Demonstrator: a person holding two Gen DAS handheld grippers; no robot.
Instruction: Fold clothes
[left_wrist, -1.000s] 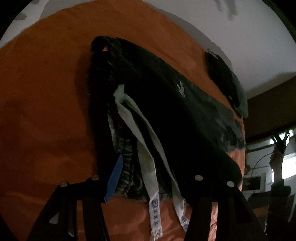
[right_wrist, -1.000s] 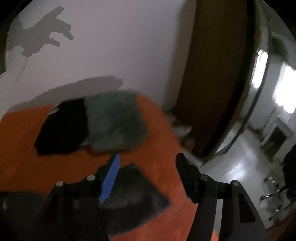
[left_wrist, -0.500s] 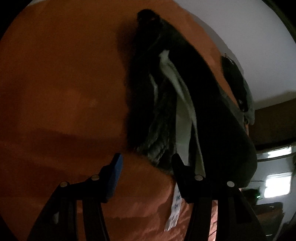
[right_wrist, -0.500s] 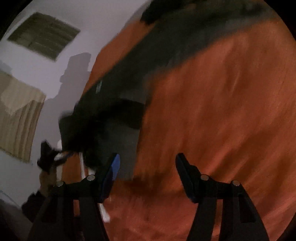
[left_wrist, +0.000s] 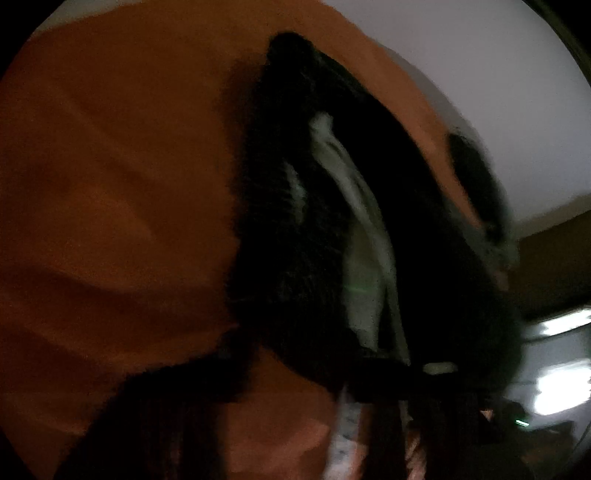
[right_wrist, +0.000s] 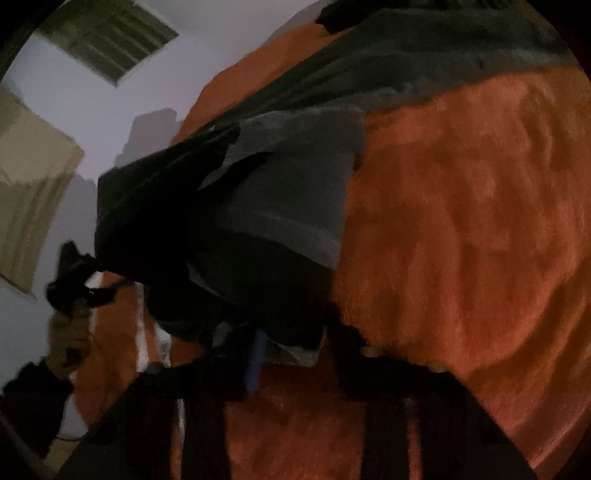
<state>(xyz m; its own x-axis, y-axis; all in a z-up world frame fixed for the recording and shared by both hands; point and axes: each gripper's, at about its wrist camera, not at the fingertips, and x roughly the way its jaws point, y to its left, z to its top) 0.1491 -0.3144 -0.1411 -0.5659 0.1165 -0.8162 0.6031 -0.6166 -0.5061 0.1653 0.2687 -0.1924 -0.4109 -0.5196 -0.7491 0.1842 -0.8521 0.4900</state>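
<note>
Lying spread across orange bedcover: dark garment, pale drawstrings trailing over its near edge. Closing on that near edge: left gripper, fabric lying between the jaws; actual pinch too dark and blurred to confirm. Closing at the garment's opposite end: right gripper, cloth bunching between the fingers, contact likewise unclear. Resting farther back near the wall: folded dark clothes.
</note>
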